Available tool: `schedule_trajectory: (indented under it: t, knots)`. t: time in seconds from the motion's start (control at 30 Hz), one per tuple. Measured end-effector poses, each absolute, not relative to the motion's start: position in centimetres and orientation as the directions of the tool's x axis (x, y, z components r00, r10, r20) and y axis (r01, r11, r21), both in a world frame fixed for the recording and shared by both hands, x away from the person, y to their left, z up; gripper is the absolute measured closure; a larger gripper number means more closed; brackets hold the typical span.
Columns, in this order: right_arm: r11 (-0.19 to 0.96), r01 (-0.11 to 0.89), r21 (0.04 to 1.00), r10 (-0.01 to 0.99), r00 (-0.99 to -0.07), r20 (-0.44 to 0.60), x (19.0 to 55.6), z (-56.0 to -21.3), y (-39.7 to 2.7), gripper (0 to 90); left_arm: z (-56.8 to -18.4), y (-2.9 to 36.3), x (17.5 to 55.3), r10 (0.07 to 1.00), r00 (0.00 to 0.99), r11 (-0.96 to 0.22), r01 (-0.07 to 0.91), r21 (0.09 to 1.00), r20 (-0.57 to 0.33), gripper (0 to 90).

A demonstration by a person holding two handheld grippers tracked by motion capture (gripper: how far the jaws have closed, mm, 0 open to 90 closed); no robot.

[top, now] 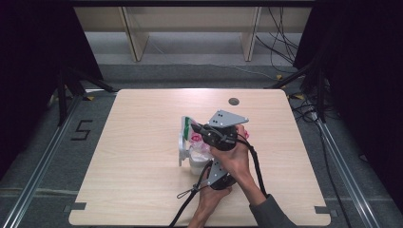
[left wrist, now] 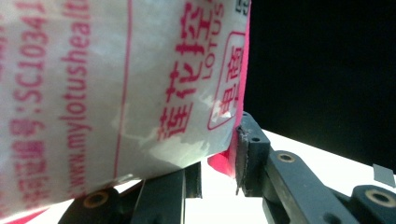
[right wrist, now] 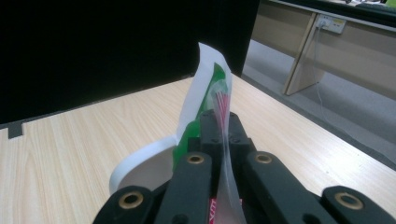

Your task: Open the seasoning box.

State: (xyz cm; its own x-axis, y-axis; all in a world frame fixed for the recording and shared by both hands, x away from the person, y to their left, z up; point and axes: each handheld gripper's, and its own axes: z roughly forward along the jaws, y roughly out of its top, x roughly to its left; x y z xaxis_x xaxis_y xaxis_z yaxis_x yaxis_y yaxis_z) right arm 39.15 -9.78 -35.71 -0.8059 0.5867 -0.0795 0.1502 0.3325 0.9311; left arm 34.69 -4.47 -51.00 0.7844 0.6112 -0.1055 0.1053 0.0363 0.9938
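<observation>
A thin, glossy plastic packet (top: 197, 145), white with pink-red print and a green patch near its top, is held up over the middle of the pale wood-grain tabletop (top: 142, 190). The film is crinkled and shiny, with a flat sealed edge. The right claw (right wrist: 219, 123) is clenched on that edge: its black jaws meet with the film pinched flat between them, and the packet's upper flap curls away above them, showing a white underside. The left claw (left wrist: 219, 175) grips the packet's lower part; the pink seam lies against its right jaw, and the printed film bulges across the left gripper view. In the high view both hands sit close together near the tabletop's centre, the right claw (top: 209, 130) above and the left claw (top: 209, 168) nearer the person.

The tabletop is bare all around the packet, with wide free wood to the left, right and far side; a round grey grommet (top: 233, 101) sits near the far edge.

The packet's long axis runs roughly away from the person, green end farthest.
</observation>
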Motion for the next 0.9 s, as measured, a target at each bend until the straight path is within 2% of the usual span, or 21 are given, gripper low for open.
schedule_trajectory:
  t: [0.27, 0.33, 0.37, 0.4, 0.43, 0.5, 0.53, 0.57, 0.67, 0.77, 0.8, 0.83, 0.9]
  knots:
    - [0.337, 0.144, 0.93, 0.58, -0.81, -0.085, 39.1, -35.6, -9.7, 90.0, -51.0, -4.6, 34.8, 0.601, 0.792, 0.06, 0.09, 0.994, -0.108, 74.4]
    - [0.339, 0.141, 0.93, 0.585, -0.806, -0.091, 39.1, -35.7, -9.5, 90.0, -51.0, -4.5, 34.7, 0.611, 0.785, 0.029, 0.112, 0.993, -0.106, 74.4]
    - [0.345, 0.15, 0.927, 0.588, -0.804, -0.088, 39.1, -35.9, -9.4, 90.0, -51.2, -5.2, 34.7, 0.589, 0.789, 0.133, 0.117, 0.984, -0.174, 74.4]
    - [0.345, 0.162, 0.924, 0.586, -0.806, -0.078, 39.1, -36.0, -9.4, 90.0, -51.1, -5.2, 34.5, 0.594, 0.783, 0.133, 0.13, 0.983, -0.184, 74.3]
    - [0.34, 0.17, 0.925, 0.583, -0.81, -0.065, 39.1, -35.8, -9.5, 90.0, -51.0, -4.5, 34.7, 0.614, 0.783, 0.032, 0.103, 0.994, -0.101, 74.4]
    - [0.329, 0.157, 0.931, 0.576, -0.815, -0.067, 39.1, -35.8, -9.5, 90.0, -51.1, -4.6, 34.8, 0.604, 0.79, 0.058, 0.09, 0.994, -0.107, 74.4]
    - [0.34, 0.142, 0.93, 0.58, -0.81, -0.088, 39.1, -35.7, -9.5, 90.0, -51.1, -5.1, 34.7, 0.59, 0.79, 0.129, 0.112, 0.985, -0.167, 74.4]
    - [0.337, 0.147, 0.93, 0.588, -0.804, -0.087, 39.1, -35.9, -9.4, 90.0, -51.2, -4.5, 34.8, 0.614, 0.782, 0.034, 0.104, 0.994, -0.103, 74.4]
    - [0.337, 0.171, 0.926, 0.582, -0.811, -0.062, 39.1, -35.9, -9.5, 90.0, -51.0, -4.4, 34.6, 0.617, 0.78, 0.029, 0.104, 0.994, -0.1, 74.3]
    - [0.34, 0.128, 0.932, 0.586, -0.804, -0.103, 39.0, -35.7, -9.3, 90.0, -51.1, -4.5, 34.8, 0.603, 0.79, 0.056, 0.092, 0.994, -0.108, 74.3]
    - [0.348, 0.145, 0.926, 0.58, -0.809, -0.091, 39.0, -35.8, -9.3, 90.0, -51.2, -4.9, 34.7, 0.592, 0.792, 0.103, 0.108, 0.989, -0.148, 74.4]
    - [0.353, 0.153, 0.923, 0.583, -0.807, -0.089, 39.1, -35.9, -9.3, 90.0, -51.2, -4.2, 34.8, 0.613, 0.787, -0.02, 0.098, 0.995, -0.065, 74.3]
    - [0.346, 0.142, 0.927, 0.577, -0.812, -0.091, 39.3, -36.1, -9.3, 90.0, -51.1, -4.4, 34.7, 0.615, 0.781, 0.035, 0.104, 0.994, -0.104, 74.3]
